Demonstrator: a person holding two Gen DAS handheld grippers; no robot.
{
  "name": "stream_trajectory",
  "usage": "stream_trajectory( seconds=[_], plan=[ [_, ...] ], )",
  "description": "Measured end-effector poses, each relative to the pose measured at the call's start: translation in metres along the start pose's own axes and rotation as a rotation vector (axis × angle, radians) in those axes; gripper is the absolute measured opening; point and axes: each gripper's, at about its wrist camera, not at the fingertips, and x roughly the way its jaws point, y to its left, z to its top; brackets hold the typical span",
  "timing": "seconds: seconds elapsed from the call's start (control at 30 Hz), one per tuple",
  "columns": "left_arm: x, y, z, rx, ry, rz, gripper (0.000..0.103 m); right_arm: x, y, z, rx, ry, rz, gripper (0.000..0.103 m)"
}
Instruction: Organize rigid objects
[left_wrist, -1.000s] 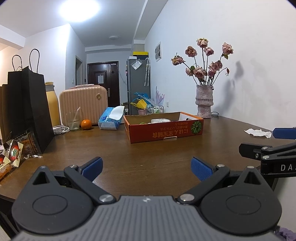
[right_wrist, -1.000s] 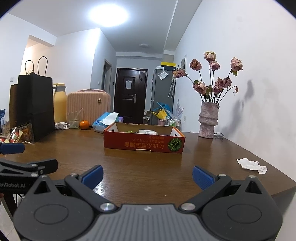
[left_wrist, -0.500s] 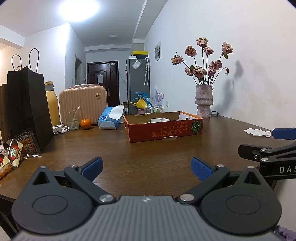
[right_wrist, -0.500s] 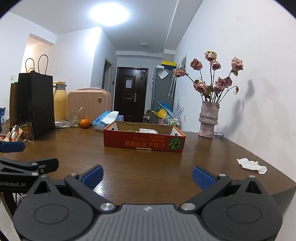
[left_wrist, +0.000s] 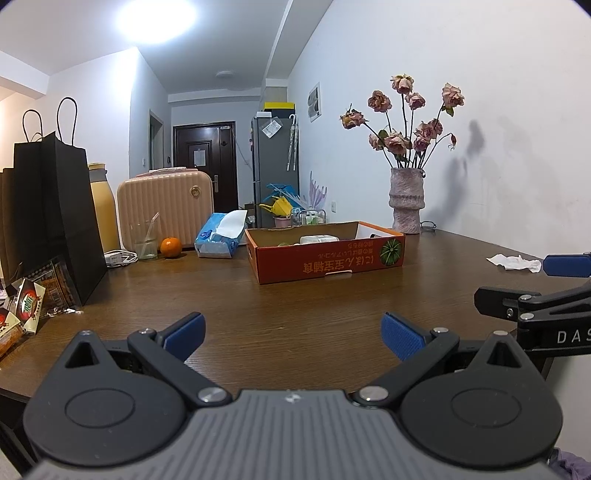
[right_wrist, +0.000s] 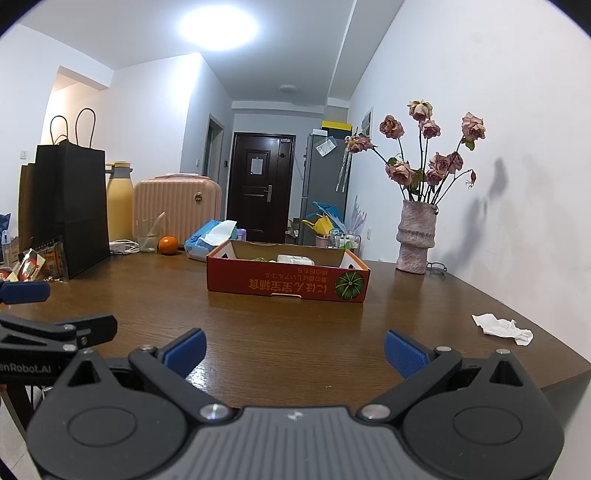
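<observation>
Brown wooden table (left_wrist: 295, 306) carries a red cardboard box (left_wrist: 325, 258) — left gripper (left_wrist: 291, 332) and right gripper (right_wrist: 293, 349) both spread wide, empty.

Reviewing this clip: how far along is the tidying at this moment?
Done: a white item and something green already lie in the red cardboard box. In hand: nothing; the left gripper and right gripper are both open and empty, short of the box. Left: the orange and snack packets sit loose on the table.
</observation>
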Motion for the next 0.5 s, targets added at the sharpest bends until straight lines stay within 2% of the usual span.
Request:
stream_trajectory(
  seconds=[0.5],
  plan=[
    [0.0002,0.0011,0.0003,-0.002,0.005,0.0,0.103,0.0,0.0,0.0004,0.0,0.0,0.0,0.103]
  ],
)
